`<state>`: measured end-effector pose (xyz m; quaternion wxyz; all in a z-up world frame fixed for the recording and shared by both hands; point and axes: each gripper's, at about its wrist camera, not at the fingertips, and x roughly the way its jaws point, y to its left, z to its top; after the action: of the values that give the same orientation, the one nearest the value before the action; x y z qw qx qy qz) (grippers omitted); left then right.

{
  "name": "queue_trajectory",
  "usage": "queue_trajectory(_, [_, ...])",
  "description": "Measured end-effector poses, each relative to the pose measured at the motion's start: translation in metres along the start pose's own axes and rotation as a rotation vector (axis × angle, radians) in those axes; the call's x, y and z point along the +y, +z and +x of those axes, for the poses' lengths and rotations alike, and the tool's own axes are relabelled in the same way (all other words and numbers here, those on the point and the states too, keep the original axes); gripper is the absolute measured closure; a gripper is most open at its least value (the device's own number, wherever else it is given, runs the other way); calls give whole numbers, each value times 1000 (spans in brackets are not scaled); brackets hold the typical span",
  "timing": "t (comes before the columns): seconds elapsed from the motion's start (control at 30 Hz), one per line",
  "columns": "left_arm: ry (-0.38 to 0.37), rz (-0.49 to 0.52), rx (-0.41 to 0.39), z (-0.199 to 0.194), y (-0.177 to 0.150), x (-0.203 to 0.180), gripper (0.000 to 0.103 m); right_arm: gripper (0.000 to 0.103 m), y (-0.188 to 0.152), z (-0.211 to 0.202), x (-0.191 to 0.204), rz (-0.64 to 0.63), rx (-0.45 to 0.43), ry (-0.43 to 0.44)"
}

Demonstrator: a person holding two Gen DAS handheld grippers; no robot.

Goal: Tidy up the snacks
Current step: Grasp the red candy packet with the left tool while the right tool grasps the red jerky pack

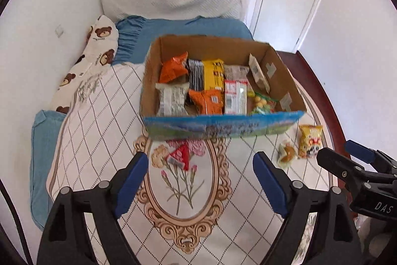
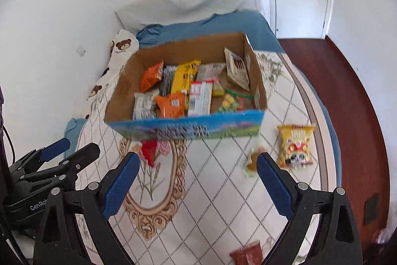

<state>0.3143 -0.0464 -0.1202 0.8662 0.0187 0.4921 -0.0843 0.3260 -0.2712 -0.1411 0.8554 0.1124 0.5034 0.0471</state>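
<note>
Left wrist view: cardboard box [image 1: 218, 81] sitting on the bed quilt [image 1: 99, 116], packed with snack packets — orange, yellow, white; red packet [image 1: 180, 157] lying just in front of the box; yellow packet [image 1: 310, 140] and small bun packet [image 1: 287, 154] resting to its right, near each other; left gripper [image 1: 201, 180] hovering over the quilt, fingers spread wide, holding nothing; right gripper [image 2: 198, 180] likewise gaping, empty — poised beside the bun packet.

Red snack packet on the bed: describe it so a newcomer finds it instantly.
Find the cardboard box on the bed. Just before its blue front wall, the red snack packet lies on the quilt's embroidered flower oval. It is red and alone; the yellow packet lies off to the right.
</note>
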Motion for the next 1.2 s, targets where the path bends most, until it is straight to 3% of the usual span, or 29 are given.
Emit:
queue_trajectory(0.27, [12,45,280,71,-97,-7,15,6,-133,68,-71,65,392,-135])
queue_trajectory(0.4, [53,68,376,98,-124,-6,15,8,-176,100,-86,20,482,-232])
queue_trajectory(0.47, [63,74,395,104,-127,-4,15,25,-188,114,-92,40,516,-207])
queue_trajectory(0.53, [70,78,389,107,-123,-2,15,35,-193,122,-96,79,520,-176])
queue_trajectory(0.63, [75,52,377,112,-107,7,15,39,-187,127,-97,108,475,-159])
queue_trajectory(0.83, [50,-62,348,139,-53,33,15,39,-132,145,-81,128,390,-110])
queue_trajectory(1.07, [77,27,351,192,-8,33,16,39,-73,169,-65,146,346,-79])
queue_trajectory(1.13, [77,72,352,204,-5,27,30,39,-68,175,-64,138,357,-86])
queue_trajectory(1.17, [73,85,357,209,-4,25,52,39,-68,176,-64,134,362,-90])
queue_trajectory(1.2, [67,95,364,212,-5,23,62,39,-68,180,-66,128,366,-93])
